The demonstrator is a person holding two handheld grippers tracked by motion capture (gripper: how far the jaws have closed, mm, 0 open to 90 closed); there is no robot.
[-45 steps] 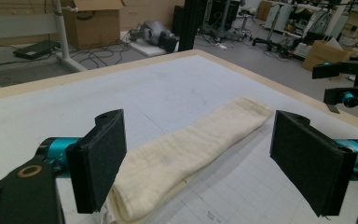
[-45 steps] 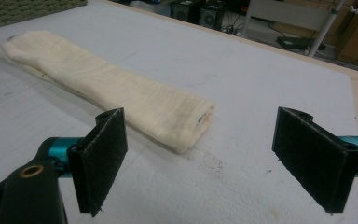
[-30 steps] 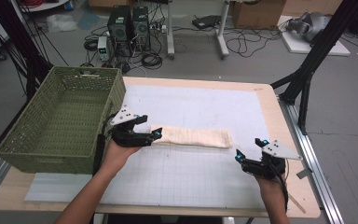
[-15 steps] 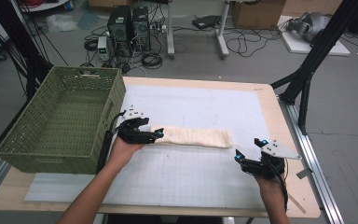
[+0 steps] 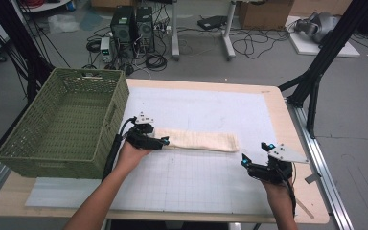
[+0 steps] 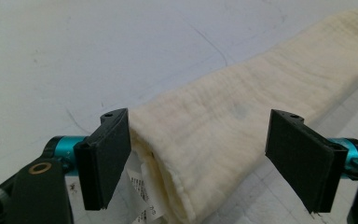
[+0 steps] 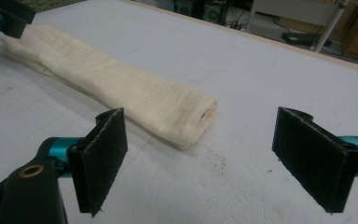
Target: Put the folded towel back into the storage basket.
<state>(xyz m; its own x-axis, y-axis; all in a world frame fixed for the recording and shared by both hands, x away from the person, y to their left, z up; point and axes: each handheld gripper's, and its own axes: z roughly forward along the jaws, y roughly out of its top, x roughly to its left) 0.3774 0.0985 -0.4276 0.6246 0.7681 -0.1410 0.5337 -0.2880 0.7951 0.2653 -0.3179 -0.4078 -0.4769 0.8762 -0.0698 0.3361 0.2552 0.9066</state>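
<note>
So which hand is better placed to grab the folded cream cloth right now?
Left. The left claw stands open with its jaws on either side of the end of the folded cream cloth. The right claw is open too, but short of the cloth's other end, apart from it.

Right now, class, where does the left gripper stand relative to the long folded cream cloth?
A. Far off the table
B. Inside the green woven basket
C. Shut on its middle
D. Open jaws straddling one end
D: the left gripper has its jaws apart on either side of the long folded cream cloth's end.

The towel [image 6: 242, 116] is cream, crinkled matt cloth, the basket [image 5: 62, 124] green woven plastic, the table [image 5: 278, 103] edged in pale wood.
</note>
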